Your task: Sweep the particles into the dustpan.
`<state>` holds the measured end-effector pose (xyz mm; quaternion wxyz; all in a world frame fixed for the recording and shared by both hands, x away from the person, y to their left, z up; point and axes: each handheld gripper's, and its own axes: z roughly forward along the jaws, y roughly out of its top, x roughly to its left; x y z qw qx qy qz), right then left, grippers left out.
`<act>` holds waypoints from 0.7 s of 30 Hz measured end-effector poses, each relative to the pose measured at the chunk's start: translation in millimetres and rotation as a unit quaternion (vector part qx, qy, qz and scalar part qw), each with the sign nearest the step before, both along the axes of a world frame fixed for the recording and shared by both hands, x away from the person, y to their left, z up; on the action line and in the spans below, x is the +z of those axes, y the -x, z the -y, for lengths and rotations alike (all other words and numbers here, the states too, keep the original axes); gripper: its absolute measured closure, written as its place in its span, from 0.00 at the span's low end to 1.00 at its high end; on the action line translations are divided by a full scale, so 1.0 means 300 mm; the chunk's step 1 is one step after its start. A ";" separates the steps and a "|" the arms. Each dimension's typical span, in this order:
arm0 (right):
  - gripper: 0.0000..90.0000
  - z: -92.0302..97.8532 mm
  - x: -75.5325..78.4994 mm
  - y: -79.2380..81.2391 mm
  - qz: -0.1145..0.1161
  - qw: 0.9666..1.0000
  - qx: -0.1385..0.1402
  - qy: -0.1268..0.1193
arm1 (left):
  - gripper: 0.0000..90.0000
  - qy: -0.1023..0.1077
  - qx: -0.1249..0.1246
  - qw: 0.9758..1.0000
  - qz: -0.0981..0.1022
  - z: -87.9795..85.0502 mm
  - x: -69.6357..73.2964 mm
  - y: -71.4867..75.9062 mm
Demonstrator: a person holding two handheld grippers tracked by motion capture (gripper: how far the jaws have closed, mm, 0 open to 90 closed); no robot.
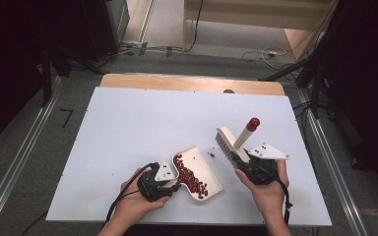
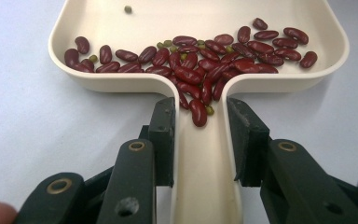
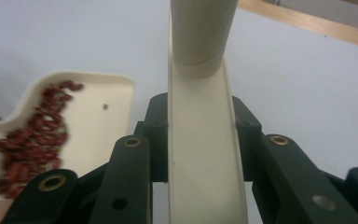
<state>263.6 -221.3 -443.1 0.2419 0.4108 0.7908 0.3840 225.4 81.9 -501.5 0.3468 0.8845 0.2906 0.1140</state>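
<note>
Both grippers clamped: dustpan in the left, brush in the right.

The left gripper [image 1: 173, 185] pinches the handle of the cream dustpan [image 2: 200, 168]; red beans [image 2: 200, 74] lie heaped just beyond its jaws. The right gripper [image 1: 242, 163] squeezes the brush [image 3: 204, 140], whose bristles [image 1: 225, 145] stand near the pan's open edge, over the white table [image 1: 128, 128].

The dustpan [image 1: 200, 167] is plain cream, holding dark red kidney beans [image 2: 205, 60] mixed with a few small olive-green beans [image 2: 168, 44]. The brush [image 1: 232, 145] is cream with grey bristles and a red handle tip. The fingers [image 2: 163, 140] are black. The table [image 1: 128, 128] is white, with a tan wood strip at 12 o'clock.
</note>
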 end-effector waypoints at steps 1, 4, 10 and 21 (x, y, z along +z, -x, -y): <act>0.72 -0.003 -0.015 -0.014 -0.002 1.000 -0.005 0.011 | 0.73 0.000 0.000 1.000 -0.001 0.000 0.000 0.000; 0.72 -0.022 -0.058 -0.051 -0.022 0.999 -0.010 0.033 | 0.73 -0.002 -0.001 1.000 -0.004 0.001 -0.003 -0.002; 0.72 -0.097 -0.060 -0.046 -0.047 0.997 0.047 0.039 | 0.73 0.000 0.000 1.000 -0.006 0.001 -0.009 -0.005; 0.72 -0.198 -0.033 0.100 -0.056 0.984 0.165 0.034 | 0.73 0.003 -0.001 1.000 -0.003 -0.002 -0.015 -0.004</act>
